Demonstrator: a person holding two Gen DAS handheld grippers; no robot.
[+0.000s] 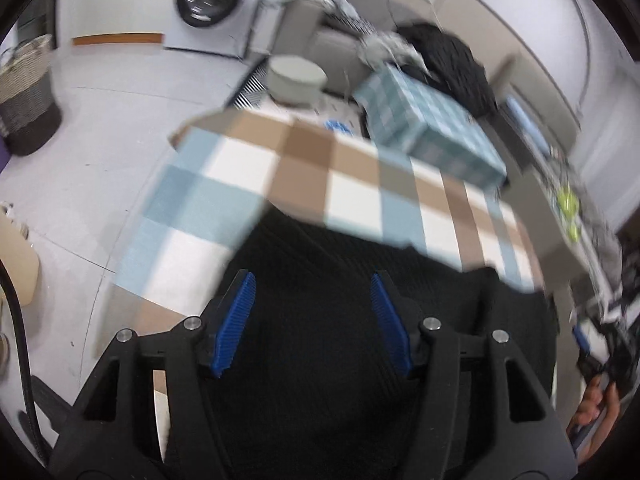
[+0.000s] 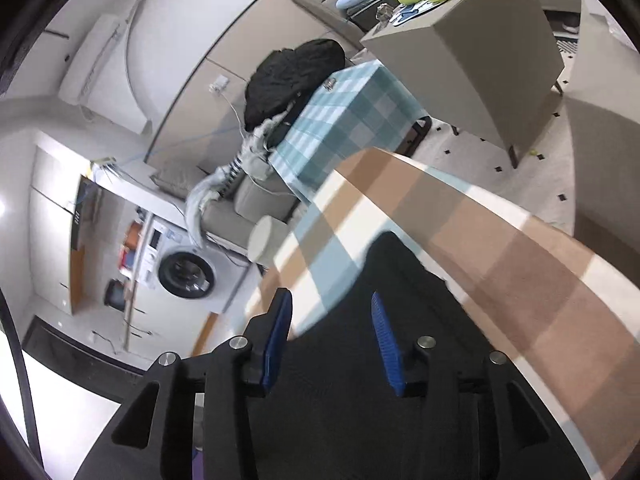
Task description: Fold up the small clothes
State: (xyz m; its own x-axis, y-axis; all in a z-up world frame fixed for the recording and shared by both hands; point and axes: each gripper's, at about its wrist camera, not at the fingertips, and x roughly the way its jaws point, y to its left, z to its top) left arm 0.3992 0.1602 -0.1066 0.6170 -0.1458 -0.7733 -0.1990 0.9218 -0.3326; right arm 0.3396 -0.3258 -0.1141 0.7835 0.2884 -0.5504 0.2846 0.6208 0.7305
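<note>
A black ribbed garment (image 1: 320, 320) lies on a table with a brown, white and blue checked cloth (image 1: 248, 168). My left gripper (image 1: 312, 304) is open just above the garment, its blue fingers (image 1: 236, 320) spread wide. In the right wrist view the same black garment (image 2: 360, 340) lies under my right gripper (image 2: 332, 336), which is open too, with blue fingers (image 2: 386, 344) apart. The checked cloth (image 2: 500, 248) runs off to the right. Neither gripper holds anything.
A teal checked box or stool (image 1: 432, 128) with a black bag (image 1: 452, 64) behind it stands beyond the table. A round grey pouf (image 1: 296, 78), a washing machine (image 1: 208, 0) and a woven basket (image 1: 24, 92) stand on the floor. A beige side table (image 2: 472, 64) carries green figures.
</note>
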